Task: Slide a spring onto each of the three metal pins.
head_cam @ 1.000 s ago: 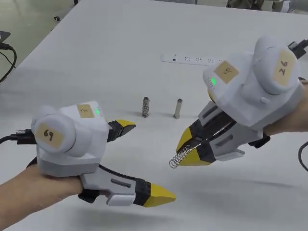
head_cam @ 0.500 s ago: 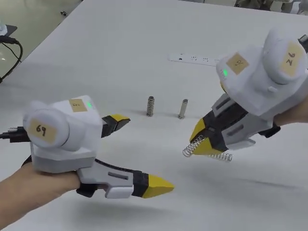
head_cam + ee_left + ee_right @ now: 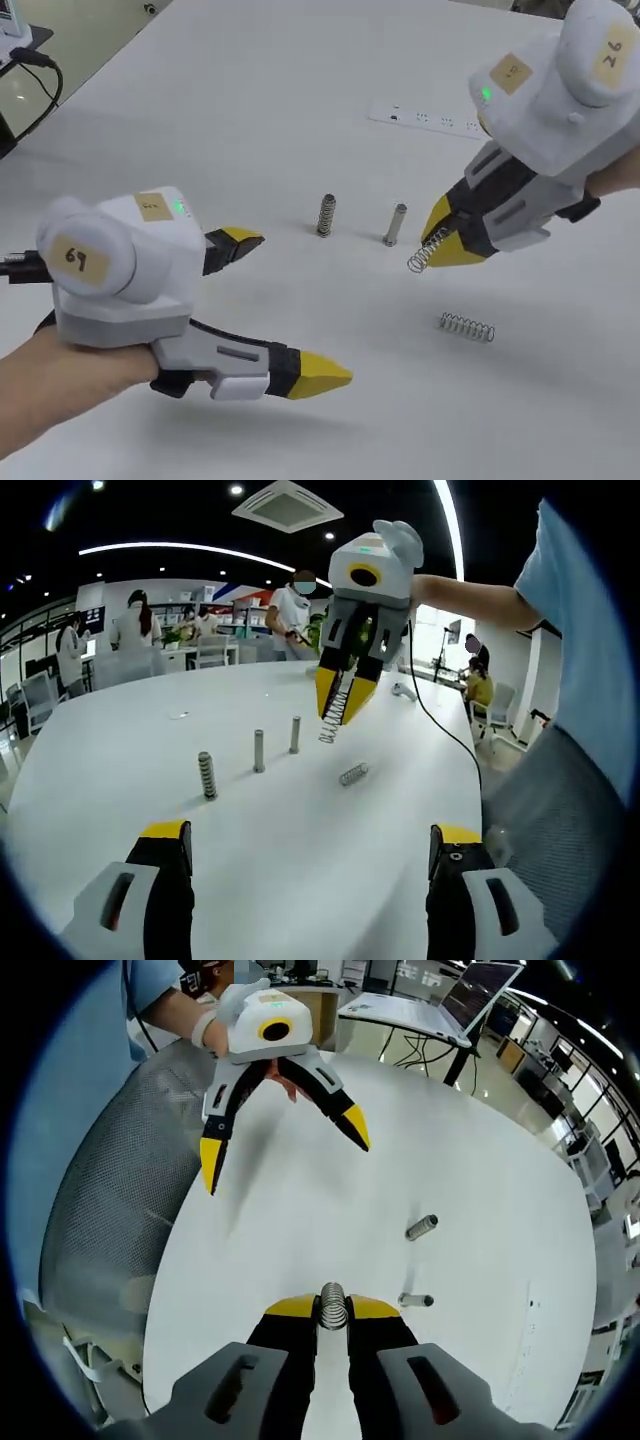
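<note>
Spring coils are being pinched between the pressed-together tips of the right gripper, and this held spring is hanging slantwise off them above the table. Its free end is hovering to the right of the loaded pin, the one already wearing a spring, with a bare pin standing between the two. The free end is close to that bare pin but apart from it. In the left gripper view a second bare pin is standing in line beyond the first.

A loose spring is lying flat on the table, right of the loaded pin and nearer the person, touching nothing. The left gripper is hanging low, left of the loaded pin and nearer the person, its jaws spread wide and gripping nothing. Bare tabletop is lying open between it and the loaded pin. A power strip is resting well behind the loaded pin, and the table's left edge is running far off beyond it.

Half a second ago the right gripper's tips were sitting just over the loose spring. Now they are standing well apart from it, and the held spring has come nearer the bare pin.
</note>
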Motion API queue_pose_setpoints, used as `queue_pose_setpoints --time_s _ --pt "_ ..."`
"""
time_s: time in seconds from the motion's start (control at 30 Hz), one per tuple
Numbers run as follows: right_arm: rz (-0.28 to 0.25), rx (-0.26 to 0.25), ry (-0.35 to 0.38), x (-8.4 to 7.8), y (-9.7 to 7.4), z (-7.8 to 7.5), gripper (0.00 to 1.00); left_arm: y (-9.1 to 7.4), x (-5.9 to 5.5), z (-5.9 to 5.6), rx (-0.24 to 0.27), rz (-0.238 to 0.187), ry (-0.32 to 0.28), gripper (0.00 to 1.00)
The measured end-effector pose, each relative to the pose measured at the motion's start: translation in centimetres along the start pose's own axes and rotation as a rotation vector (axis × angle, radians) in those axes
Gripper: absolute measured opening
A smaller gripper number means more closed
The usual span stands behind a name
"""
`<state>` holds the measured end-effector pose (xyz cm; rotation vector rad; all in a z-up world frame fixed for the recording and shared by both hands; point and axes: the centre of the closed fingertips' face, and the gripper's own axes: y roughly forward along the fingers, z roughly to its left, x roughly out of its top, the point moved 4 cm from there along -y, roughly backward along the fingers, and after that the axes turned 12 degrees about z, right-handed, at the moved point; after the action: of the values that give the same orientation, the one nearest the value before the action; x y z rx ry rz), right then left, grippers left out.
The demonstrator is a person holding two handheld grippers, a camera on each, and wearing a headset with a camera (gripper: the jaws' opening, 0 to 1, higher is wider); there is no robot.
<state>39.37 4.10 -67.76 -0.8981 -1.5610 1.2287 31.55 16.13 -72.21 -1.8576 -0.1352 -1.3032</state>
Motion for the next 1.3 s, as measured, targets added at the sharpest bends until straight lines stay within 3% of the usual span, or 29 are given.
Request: queue_pose_setpoints --time_s 0.43,0.9,1.07,1.3 --pt "0.081 -0.033 -0.022 -0.4 -0.4 -5.0 0.08 0.0 -0.6 0.5 0.014 0.005 0.004 0.96" --pt "0.147 -0.022 -0.053 -1.1 0.7 -8.4 0.08 0.3 -1.0 0.5 0.013 0.018 -0.005 0.95" --pt "0.162 -0.010 -0.057 -1.3 1.6 -8.4 0.08 0.3 -1.3 0.6 0.012 0.022 -0.010 0.94" --pt "0.160 -0.001 -0.058 -0.9 1.7 -8.0 0.08 0.3 -1.5 0.6 0.009 0.023 -0.016 0.93"
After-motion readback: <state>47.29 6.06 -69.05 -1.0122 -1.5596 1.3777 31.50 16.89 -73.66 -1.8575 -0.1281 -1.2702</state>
